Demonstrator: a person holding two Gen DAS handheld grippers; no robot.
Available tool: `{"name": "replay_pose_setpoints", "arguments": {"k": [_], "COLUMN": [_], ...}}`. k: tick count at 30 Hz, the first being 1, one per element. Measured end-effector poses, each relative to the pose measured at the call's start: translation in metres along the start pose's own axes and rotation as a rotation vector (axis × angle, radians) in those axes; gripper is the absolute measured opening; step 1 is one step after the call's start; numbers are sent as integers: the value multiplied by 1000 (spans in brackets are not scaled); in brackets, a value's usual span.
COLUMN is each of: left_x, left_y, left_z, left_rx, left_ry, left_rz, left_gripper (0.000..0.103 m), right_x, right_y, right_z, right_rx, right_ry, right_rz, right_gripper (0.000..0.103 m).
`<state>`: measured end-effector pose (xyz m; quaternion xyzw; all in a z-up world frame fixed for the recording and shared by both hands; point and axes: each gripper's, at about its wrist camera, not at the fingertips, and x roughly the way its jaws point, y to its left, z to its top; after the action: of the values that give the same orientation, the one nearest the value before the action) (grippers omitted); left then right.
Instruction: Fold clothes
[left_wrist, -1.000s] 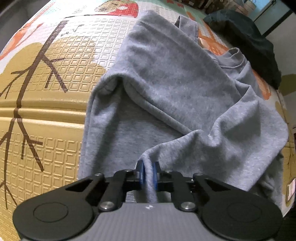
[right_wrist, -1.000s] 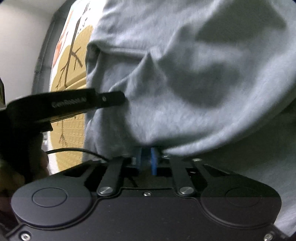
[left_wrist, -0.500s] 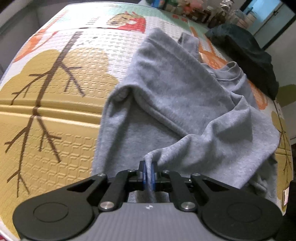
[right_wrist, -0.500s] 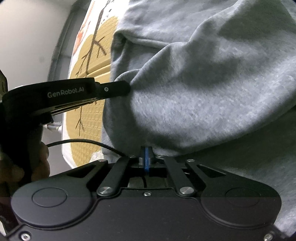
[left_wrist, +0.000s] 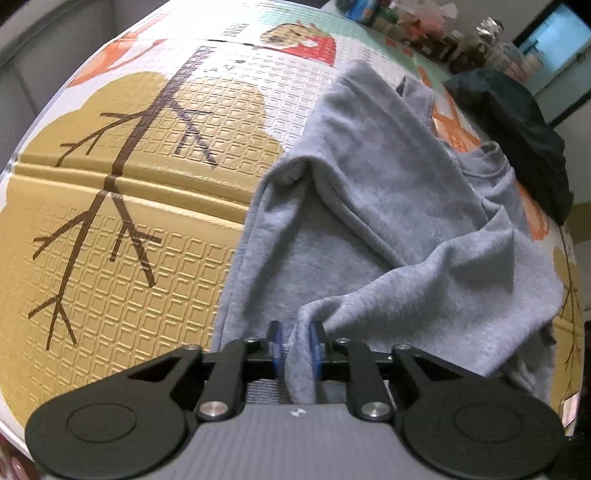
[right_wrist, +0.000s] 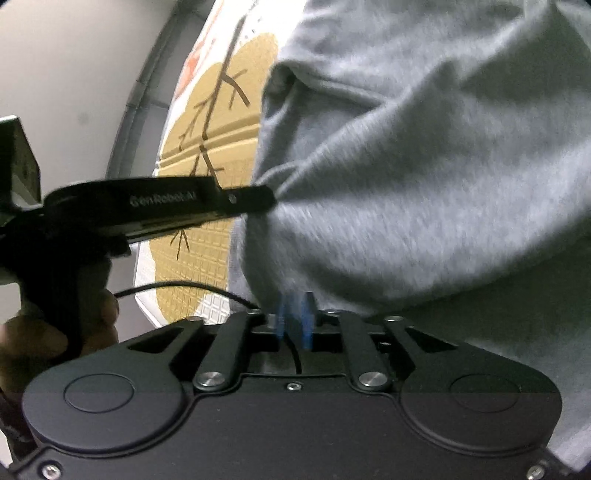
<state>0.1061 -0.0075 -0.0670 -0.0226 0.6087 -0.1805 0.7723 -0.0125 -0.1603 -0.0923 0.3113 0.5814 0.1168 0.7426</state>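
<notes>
Crumpled grey sweatshirt (left_wrist: 388, 221), one fold between left tongs (left_wrist: 295, 343).

You have one grey shirt (left_wrist: 388, 229) on one patterned play mat (left_wrist: 122, 280), and one dark garment (left_wrist: 517, 122) lies at the far edge of the mat. You hold two grippers, the left gripper (left_wrist: 295, 341) and the right gripper (right_wrist: 293, 319), each with two blue pads. One hand (right_wrist: 48, 328) shows.

A tree-patterned foam mat (left_wrist: 122, 280) carries a rumpled grey sweatshirt (left_wrist: 388, 206) and a dark garment (left_wrist: 524, 125)
</notes>
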Motion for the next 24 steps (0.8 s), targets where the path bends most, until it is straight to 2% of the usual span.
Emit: {"name": "replay_pose_setpoints", "arguments": {"k": [1,2,6,10,15,16,17,19,21,24], "left_x": [-2,-4,-8,-5,3,4,5,5,2,-5], "left_y": [1,2,6,15,24,25,26,27,26,29], "left_z": [0,1,-2,-6,-11,-12,-13,-16,-16,-18], "left_rx": [-9,-10,-20,-47,-71,-77,-82,-90,-78,-81], "left_ry": [0,-1,-8,7,33,35,37,39,24,13], "left_rz": [-2,-1,21,34,20,11,2,-13,0,-6], "left_gripper": [26,28,42,47,50,48,46,27,16,12], "right_x": [-3,-5,-1,6,27,31,35,39,38,32], "right_y": [2,4,10,16,29,30,31,32,31,30], "right_z": [1,2,14,19,19,18,17,15,15,17], "right_rx": [-12,-23,-30,-59,-134,-148,-159,-178,-183,-180], "right_ry": [-13,-26,-40,-25,-2,3,9,14,15,22], "right_rz": [-4,-8,-8,-19,-100,-116,-131,-144,-144,-121], "right_gripper": [25,27,27,29,31,29,22,13,10,9]}}
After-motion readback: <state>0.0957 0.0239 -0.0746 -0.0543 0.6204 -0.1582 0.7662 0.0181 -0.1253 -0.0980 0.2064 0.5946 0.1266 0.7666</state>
